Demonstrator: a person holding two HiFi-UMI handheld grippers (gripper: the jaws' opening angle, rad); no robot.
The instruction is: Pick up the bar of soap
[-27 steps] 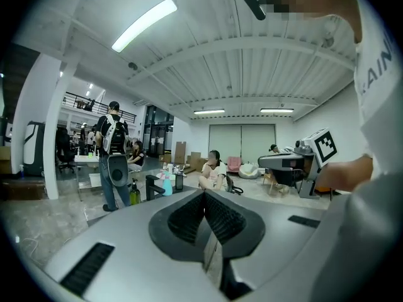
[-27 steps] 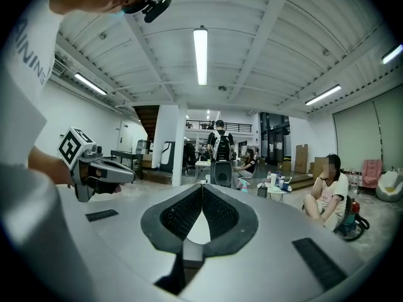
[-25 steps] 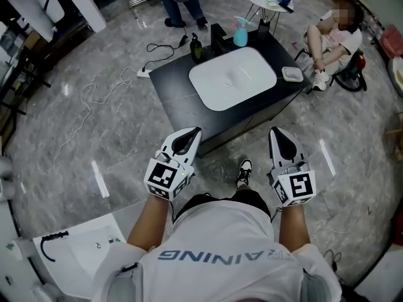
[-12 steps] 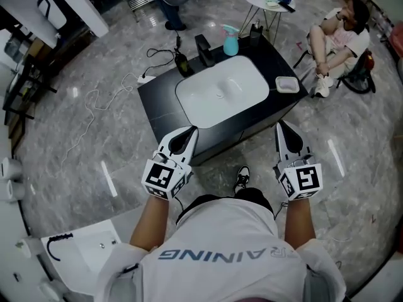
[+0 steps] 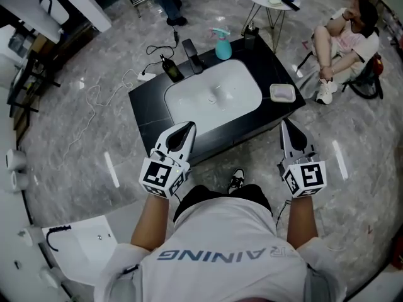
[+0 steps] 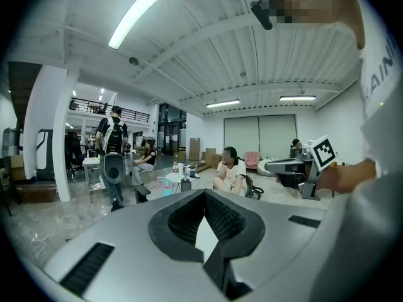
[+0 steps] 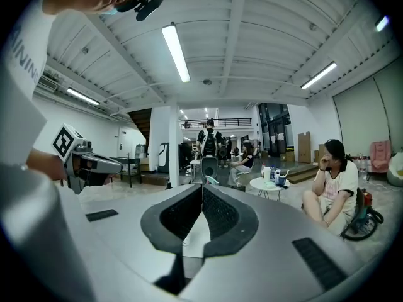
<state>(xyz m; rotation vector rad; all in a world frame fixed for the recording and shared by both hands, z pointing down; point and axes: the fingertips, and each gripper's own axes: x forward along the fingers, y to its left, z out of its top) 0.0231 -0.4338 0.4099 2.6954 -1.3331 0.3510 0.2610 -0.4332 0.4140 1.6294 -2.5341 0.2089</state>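
The bar of soap (image 5: 283, 92) lies in a dish (image 5: 293, 97) at the bench's (image 5: 148, 99) right end, centre-right of the frame, its long axis roughly across the frame. The right gripper (image 5: 284, 124), just below it, is nearer than the left gripper (image 5: 190, 125). Both have jaws together and empty.

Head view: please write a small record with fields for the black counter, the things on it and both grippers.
counter: black rectangular cabinet with a white oval basin set into its top
behind basin: dark pump bottle, black faucet, teal spray bottle
right of basin: small white rectangular dish; contents too small to tell
left gripper: fingers together, holding nothing
right gripper: fingers together, holding nothing
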